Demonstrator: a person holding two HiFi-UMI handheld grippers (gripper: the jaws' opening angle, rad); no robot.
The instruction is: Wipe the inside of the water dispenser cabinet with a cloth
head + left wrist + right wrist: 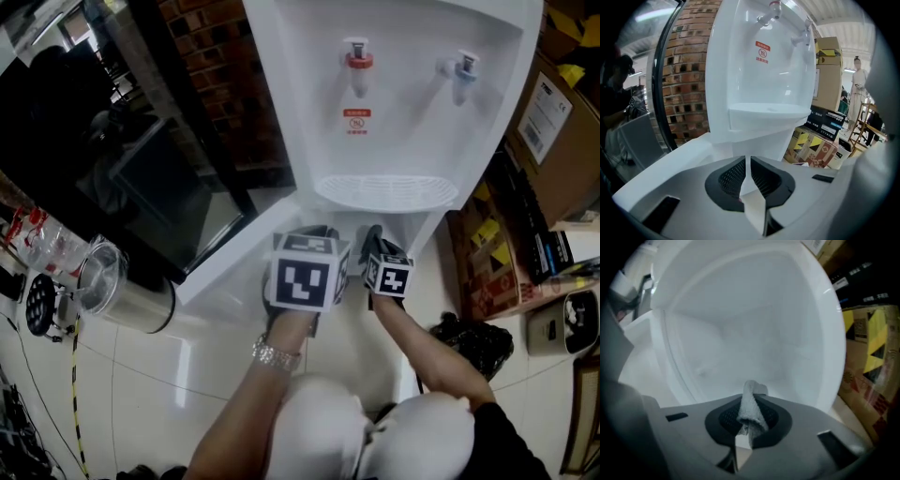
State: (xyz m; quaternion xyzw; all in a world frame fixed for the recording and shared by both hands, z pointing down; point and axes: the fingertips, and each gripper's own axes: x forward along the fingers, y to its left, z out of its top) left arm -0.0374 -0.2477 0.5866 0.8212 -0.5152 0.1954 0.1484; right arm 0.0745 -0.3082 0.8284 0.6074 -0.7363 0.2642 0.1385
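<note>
My right gripper (749, 422) is clenched on the cloth (750, 405), a grey bunched fold standing up from between the pads. It points into the cabinet (754, 329) of the water dispenser (394, 103), low under the drip tray (386, 191). The cloth sits at the cabinet's mouth, apart from the white back wall; I cannot tell whether it touches any surface inside. In the right gripper view the opening's rim curves round on the right. Past that edge the cardboard boxes (487, 262) crowd the dispenser's right side, so there is little room that way. Inside the dispenser, the white walls leave open space ahead of the cloth and to its left.

My left gripper (747, 174) is squeezed nearly together, with only a thin white sliver between the pads and nothing in its grip that I can make out. It sits just left of the right one in front of the dispenser's base, looking up at the lip of the tray. The cabinet door (225, 262) stands swung open on the dispenser's left, its long edge running out toward the dark glass-fronted unit (112, 159). In front of the dispenser lie white floor tiles (187, 375) — open room for my arms.
</note>
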